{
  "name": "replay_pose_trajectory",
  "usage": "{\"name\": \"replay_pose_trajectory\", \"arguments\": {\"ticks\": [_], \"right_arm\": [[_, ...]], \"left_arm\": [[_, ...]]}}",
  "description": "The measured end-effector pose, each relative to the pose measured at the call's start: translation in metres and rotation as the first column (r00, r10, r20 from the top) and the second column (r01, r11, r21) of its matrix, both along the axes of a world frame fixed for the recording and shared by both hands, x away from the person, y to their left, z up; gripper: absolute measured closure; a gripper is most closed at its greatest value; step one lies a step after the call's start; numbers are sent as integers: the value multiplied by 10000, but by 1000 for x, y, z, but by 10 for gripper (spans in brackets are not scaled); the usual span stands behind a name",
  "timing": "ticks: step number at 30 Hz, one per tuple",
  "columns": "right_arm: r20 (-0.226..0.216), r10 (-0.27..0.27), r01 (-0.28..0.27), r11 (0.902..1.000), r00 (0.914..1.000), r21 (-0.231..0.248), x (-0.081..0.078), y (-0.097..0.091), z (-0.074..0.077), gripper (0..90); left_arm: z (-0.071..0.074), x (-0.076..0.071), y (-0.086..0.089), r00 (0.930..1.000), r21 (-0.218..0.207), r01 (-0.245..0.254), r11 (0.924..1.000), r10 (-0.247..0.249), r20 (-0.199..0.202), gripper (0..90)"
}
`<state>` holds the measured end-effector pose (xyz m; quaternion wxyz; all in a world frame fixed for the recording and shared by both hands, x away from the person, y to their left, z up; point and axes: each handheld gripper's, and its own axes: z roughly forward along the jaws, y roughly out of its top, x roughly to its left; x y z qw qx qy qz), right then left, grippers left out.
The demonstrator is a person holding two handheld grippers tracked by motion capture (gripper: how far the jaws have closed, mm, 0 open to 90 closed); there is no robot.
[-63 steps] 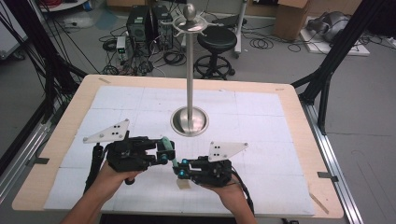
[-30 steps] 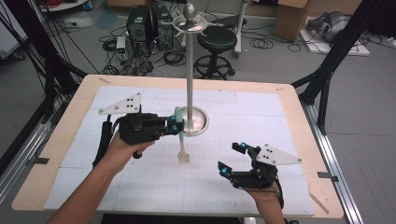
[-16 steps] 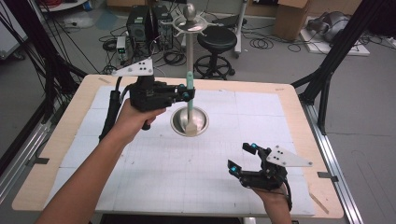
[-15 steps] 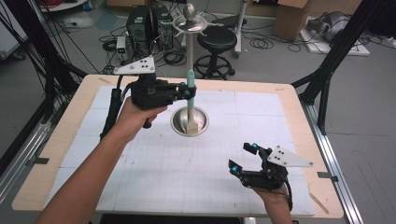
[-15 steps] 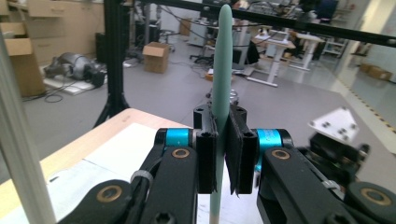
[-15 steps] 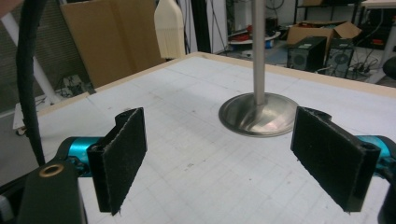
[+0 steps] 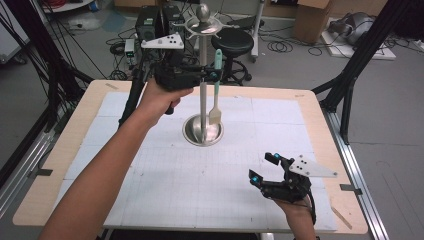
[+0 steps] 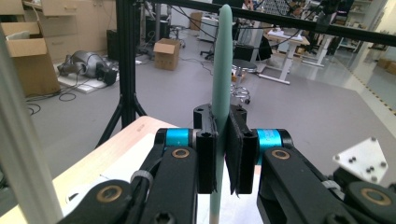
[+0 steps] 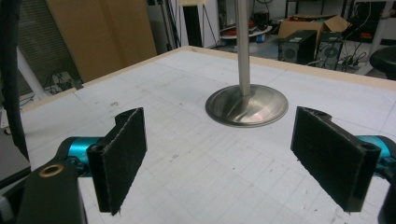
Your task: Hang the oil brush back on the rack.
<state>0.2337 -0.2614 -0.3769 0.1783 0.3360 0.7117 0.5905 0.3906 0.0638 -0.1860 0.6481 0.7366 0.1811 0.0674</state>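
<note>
A pastry brush (image 7: 217,87) with a pale green handle (image 8: 220,84) and whitish bristles hangs upright beside the steel stand's pole (image 7: 203,100). My left gripper (image 7: 215,75) is shut on the handle, held high above the table next to the pole; its pads (image 8: 236,154) press both sides of the handle. The stand has a round base (image 7: 203,133) and hooks at its top (image 7: 202,22). My right gripper (image 7: 261,169) rests low at the table's front right, jaws wide open with nothing between them, facing the stand's base (image 9: 246,105).
The wooden table (image 7: 310,107) carries a white gridded mat (image 7: 175,175). Behind it stand a black stool (image 7: 237,40), electronics boxes (image 7: 152,20) and loose cables. Black frame legs (image 7: 360,55) rise at the right and left.
My left gripper has carried the brush up and toward the far side, from low near the stand's base to high beside the pole. The right gripper has stayed at the front right.
</note>
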Motion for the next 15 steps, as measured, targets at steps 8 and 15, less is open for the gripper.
{"name": "replay_pose_trajectory", "arguments": {"ticks": [8, 15], "right_arm": [[30, 126, -126, 9999, 9999, -119, 0, 3, -1, 173], [-25, 158, -158, 9998, 9999, -104, 1, 5, -1, 174]], "left_arm": [[6, 10, -5, 9993, -50, -337, 9994, 336, -177, 830], [10, 16, -2, 9979, -69, -589, 9982, 587, -268, 830]]}}
